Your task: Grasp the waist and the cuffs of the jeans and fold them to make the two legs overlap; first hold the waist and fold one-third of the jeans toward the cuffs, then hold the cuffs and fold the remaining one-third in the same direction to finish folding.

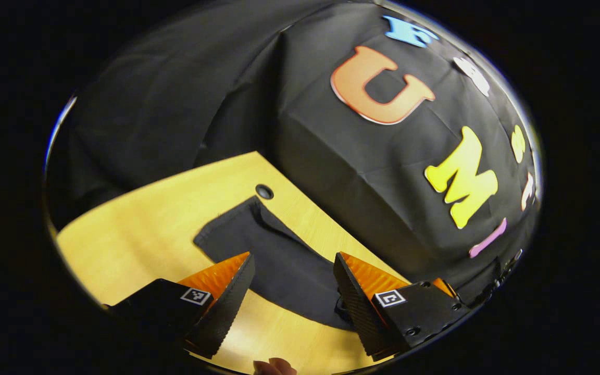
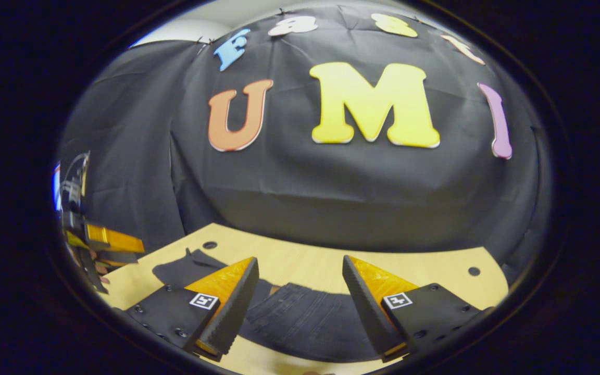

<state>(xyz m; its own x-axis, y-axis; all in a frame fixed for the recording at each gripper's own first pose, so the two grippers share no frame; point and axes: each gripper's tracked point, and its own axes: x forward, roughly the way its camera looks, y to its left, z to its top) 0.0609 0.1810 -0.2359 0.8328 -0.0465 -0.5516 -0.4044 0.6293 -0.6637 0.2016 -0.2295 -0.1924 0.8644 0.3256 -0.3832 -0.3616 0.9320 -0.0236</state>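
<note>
Two grippers in hand, both with jaws spread wide and holding nothing. Left gripper view: my left gripper [image 1: 294, 266] hovers over the wooden table [image 1: 138, 229], and the dark jeans [image 1: 274, 260] lie flat on the wood, running through the gap between my fingers and out ahead to a squared end. Just past that end sits a small round hole [image 1: 264, 191] in the tabletop. A bit of my own hand [image 1: 275, 366] shows beneath the gap between the fingers. Right gripper view: my right gripper [image 2: 300, 264] is likewise apart from the cloth, with the jeans [image 2: 305, 317] spread under and between its fingers and trailing off to my left. Farther left, near the edge, my left gripper [image 2: 103, 245] is visible above the table [image 2: 425, 271]; its jaw state I cannot tell from here.
</note>
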